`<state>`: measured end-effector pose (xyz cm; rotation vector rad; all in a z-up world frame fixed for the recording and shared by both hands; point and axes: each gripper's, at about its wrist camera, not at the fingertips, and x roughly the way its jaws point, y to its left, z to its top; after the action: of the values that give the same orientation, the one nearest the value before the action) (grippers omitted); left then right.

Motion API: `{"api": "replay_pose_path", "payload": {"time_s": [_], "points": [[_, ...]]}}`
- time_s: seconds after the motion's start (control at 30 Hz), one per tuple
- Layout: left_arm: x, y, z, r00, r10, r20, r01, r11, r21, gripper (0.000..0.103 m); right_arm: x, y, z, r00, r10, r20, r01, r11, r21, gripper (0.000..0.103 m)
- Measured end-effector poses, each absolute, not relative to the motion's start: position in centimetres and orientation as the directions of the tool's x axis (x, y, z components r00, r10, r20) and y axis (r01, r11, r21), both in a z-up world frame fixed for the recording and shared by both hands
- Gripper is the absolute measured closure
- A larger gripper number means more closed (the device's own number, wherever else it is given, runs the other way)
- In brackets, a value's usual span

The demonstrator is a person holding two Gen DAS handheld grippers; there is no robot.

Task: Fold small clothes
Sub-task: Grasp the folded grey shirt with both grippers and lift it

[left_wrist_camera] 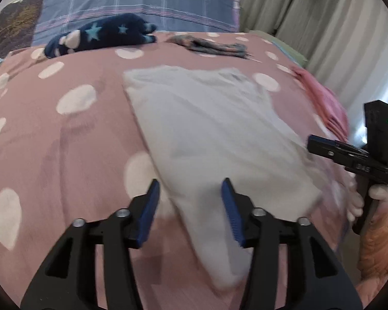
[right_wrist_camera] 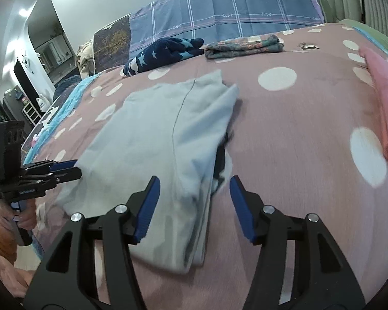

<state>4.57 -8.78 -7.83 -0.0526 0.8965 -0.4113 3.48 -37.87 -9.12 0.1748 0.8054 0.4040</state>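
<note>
A pale grey-blue garment [left_wrist_camera: 214, 134] lies partly folded on the pink polka-dot bedspread [left_wrist_camera: 64, 134]; it also shows in the right wrist view [right_wrist_camera: 157, 139], with one side folded over along a seam. My left gripper [left_wrist_camera: 191, 206] is open, its fingers over the garment's near left corner. My right gripper [right_wrist_camera: 194, 204] is open over the garment's near right edge, where a dark print [right_wrist_camera: 219, 160] peeks out from under the fold. Each gripper shows from the side in the other's view, the right gripper [left_wrist_camera: 323, 147] and the left gripper [right_wrist_camera: 64, 170].
A navy star-patterned garment [right_wrist_camera: 165, 53] and a folded floral cloth [right_wrist_camera: 243, 45] lie near the blue plaid pillow [right_wrist_camera: 232, 13]. A folded pink cloth [right_wrist_camera: 385, 103] sits at the bed's right side. Curtains [left_wrist_camera: 336, 25] hang to the right. Small metal items [right_wrist_camera: 307, 46] lie on the bedspread.
</note>
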Motion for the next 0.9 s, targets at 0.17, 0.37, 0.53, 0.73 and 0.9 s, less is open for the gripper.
{"api": "replay_pose_path", "payload": {"time_s": [0.17,0.37,0.53,0.73,0.9], "points": [[8.7,-8.4,-8.4,0.525,-0.388,-0.758,0.313,0.916,-0.252,0.046,7.4,-37.5,-9.3,0.590,0.432,-0.682,-0.287,0.902,0.323,0.046],[13.2,-8.2,-9.8,0.484,-0.455,-0.748,0.313,0.888,-0.337,0.043,13.5,-37.8,-11.3,0.490,0.555,-0.672,-0.291,0.831,0.474,0.045],[15.8,-8.7,-10.1,0.471,-0.486,-0.736,0.345,0.870,-0.353,0.043,17.4,-36.9,-11.6,0.437,0.636,-0.636,-0.329,0.771,0.545,0.043],[17.2,-9.2,-10.0,0.487,-0.486,-0.726,0.365,0.868,-0.336,0.059,19.9,-35.0,-11.5,0.414,0.641,-0.646,-0.374,0.767,0.522,0.048],[16.1,-9.7,-8.8,0.550,-0.455,-0.700,0.376,0.884,-0.279,0.080,19.4,-34.0,-11.0,0.446,0.611,-0.654,-0.379,0.791,0.481,0.083]]}}
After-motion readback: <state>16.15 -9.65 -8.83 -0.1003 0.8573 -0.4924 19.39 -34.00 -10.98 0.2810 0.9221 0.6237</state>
